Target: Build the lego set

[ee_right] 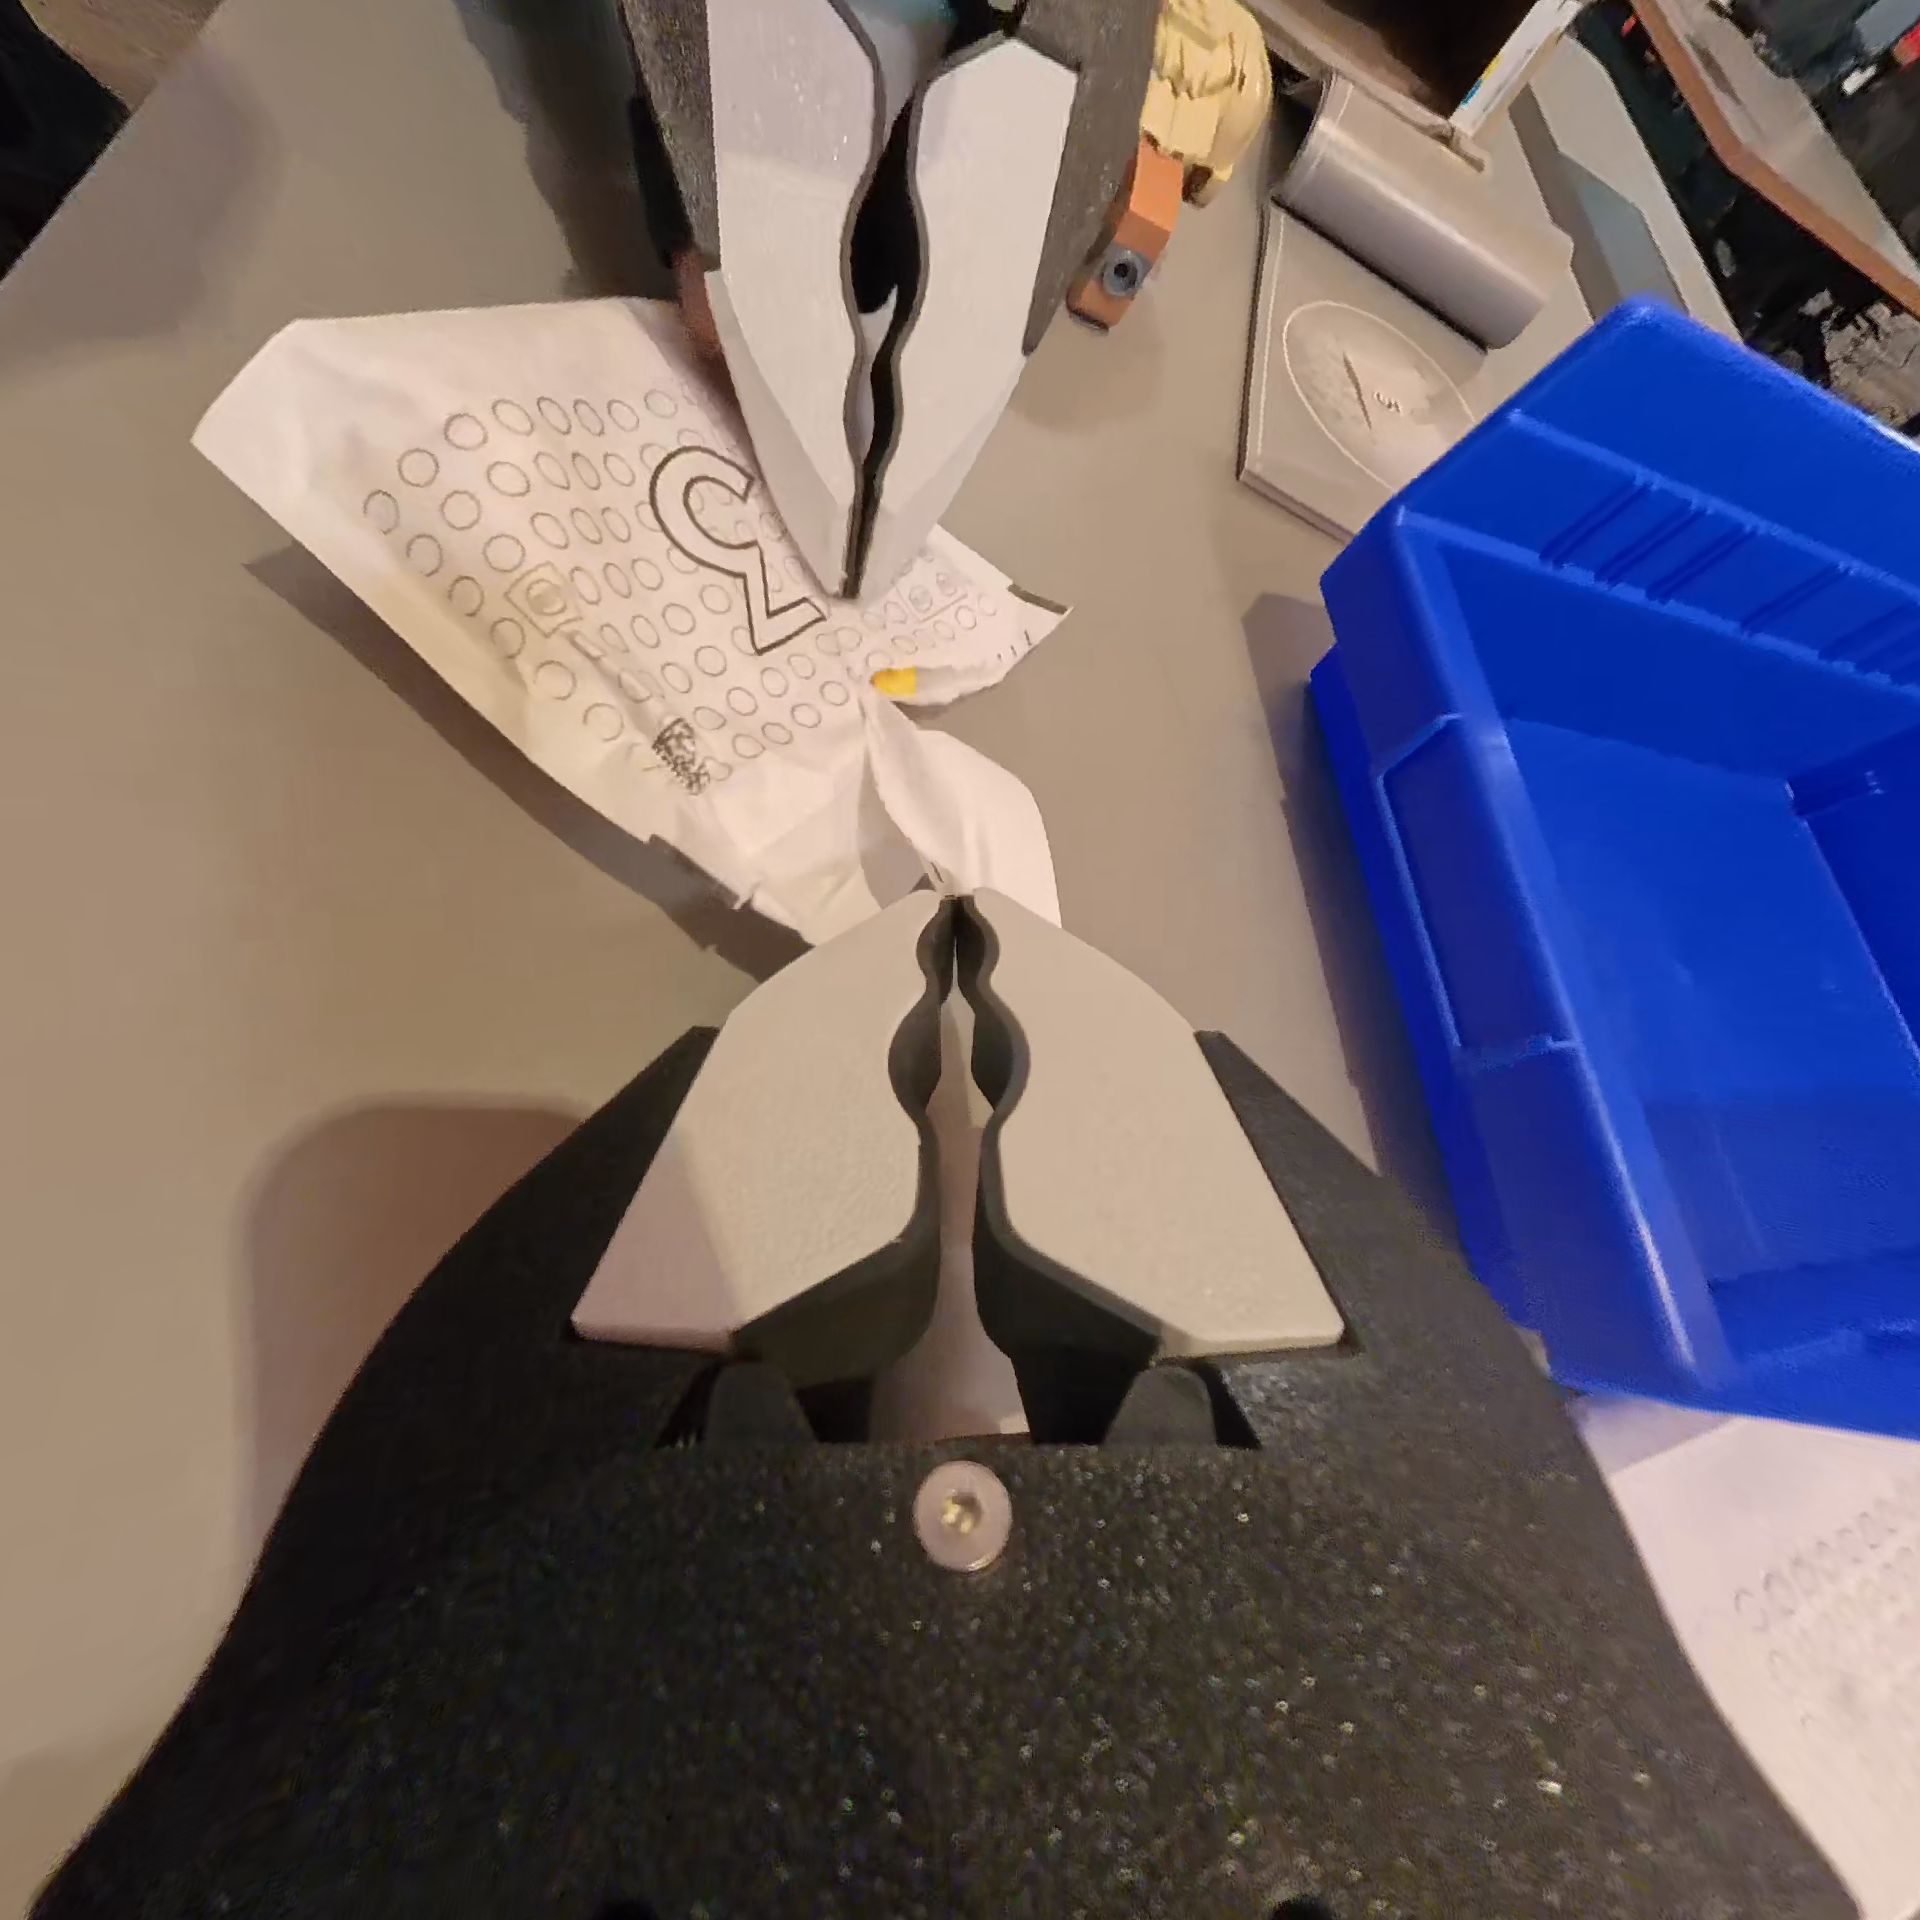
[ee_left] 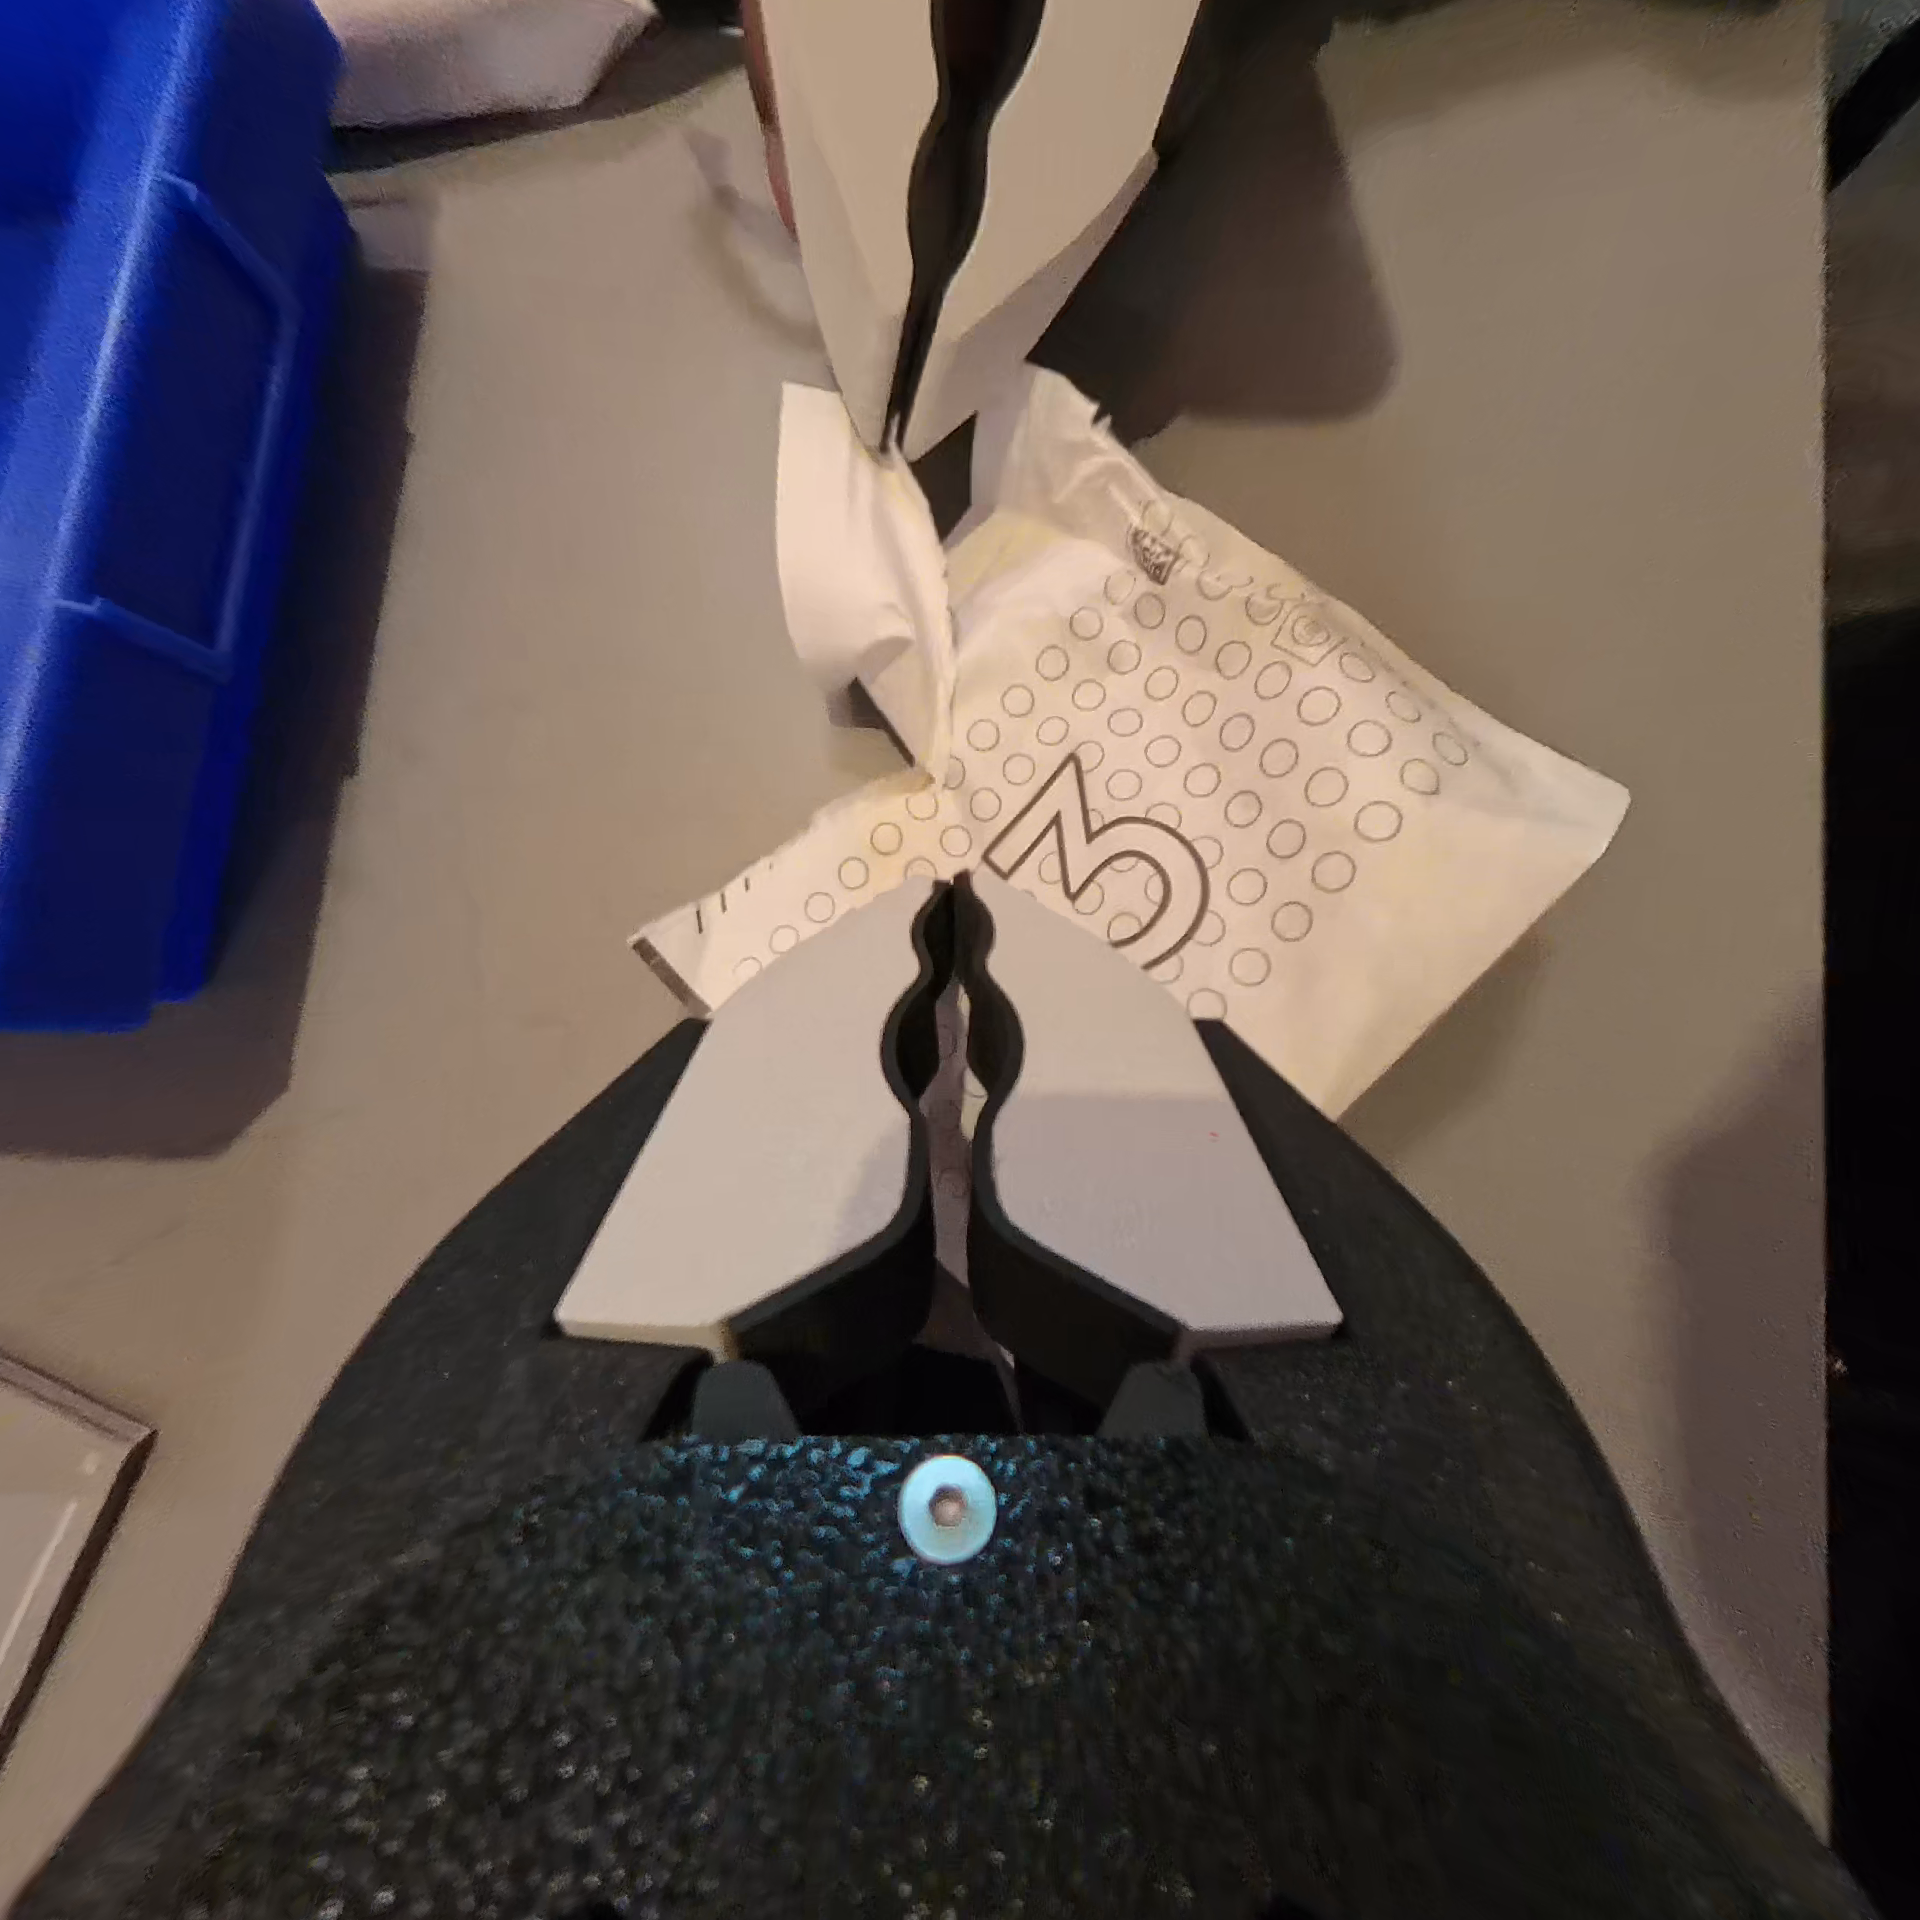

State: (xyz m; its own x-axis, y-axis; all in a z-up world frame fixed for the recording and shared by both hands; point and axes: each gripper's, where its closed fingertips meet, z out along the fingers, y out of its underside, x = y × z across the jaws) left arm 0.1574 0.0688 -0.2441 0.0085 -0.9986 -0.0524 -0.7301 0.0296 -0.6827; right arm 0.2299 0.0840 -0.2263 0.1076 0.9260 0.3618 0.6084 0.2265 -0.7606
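Note:
A white paper bag (ee_left: 1195, 748) printed with small circles hangs between my two grippers above the grey table (ee_left: 582, 582). My left gripper (ee_left: 956, 883) is shut on the bag's near edge. My right gripper (ee_left: 896, 447) comes in from the far side, shut on a torn white flap (ee_left: 852, 561). In the right wrist view, my right gripper (ee_right: 954, 906) pinches that flap (ee_right: 966, 821), and my left gripper (ee_right: 857, 592) pinches the bag (ee_right: 499, 520) opposite. The bag is torn open between them, and a small yellow piece (ee_right: 894, 681) shows at the tear.
A blue plastic bin (ee_right: 1662, 935) stands to the right of the bag; it also shows in the left wrist view (ee_left: 135, 520). A grey flat box (ee_right: 1361, 416) and a blond toy figure (ee_right: 1205, 73) lie behind. A white printed sheet (ee_right: 1787, 1662) lies near right. Some 8 cm of space lies between my two pairs of fingers.

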